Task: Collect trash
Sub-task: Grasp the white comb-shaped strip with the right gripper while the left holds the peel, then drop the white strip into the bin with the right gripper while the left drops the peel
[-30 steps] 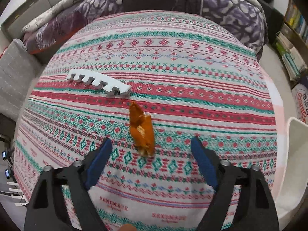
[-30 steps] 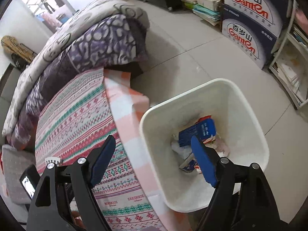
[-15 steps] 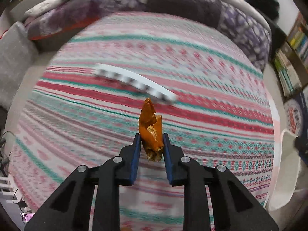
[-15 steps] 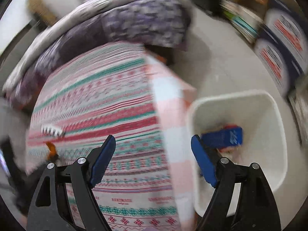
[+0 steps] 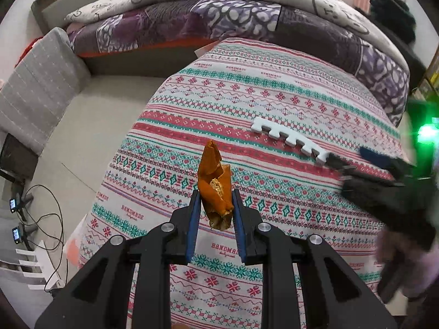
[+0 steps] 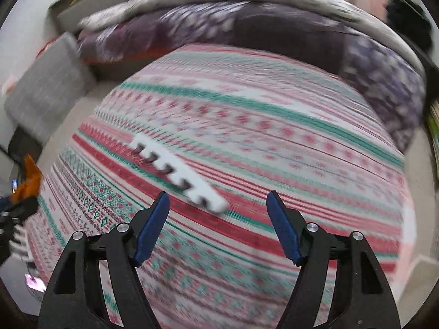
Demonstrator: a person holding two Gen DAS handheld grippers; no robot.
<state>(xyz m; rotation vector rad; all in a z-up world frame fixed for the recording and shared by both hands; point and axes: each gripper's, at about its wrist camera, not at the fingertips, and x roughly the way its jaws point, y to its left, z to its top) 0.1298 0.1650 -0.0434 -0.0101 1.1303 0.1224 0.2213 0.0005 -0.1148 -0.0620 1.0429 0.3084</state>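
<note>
My left gripper [image 5: 214,205] is shut on an orange peel [image 5: 215,183] and holds it above the patterned tablecloth [image 5: 274,104]. The peel also shows at the far left of the right wrist view [image 6: 28,181]. A white toothed foam strip [image 5: 290,139] lies flat on the cloth. My right gripper [image 6: 218,213] is open and empty, just short of the strip's near end [image 6: 178,174]. It shows blurred at the right of the left wrist view [image 5: 384,175], next to the strip's end. The trash bin is out of view.
A purple and grey quilt [image 5: 219,19] is heaped along the far side of the table. A grey cushion [image 5: 35,87] lies on the floor at left. Cables and small devices [image 5: 16,219] lie on the floor at lower left.
My left gripper closed on the orange peel and lifted it off the cloth, swinging left. My right gripper swung from over the white bin to the foam strip on the table.
</note>
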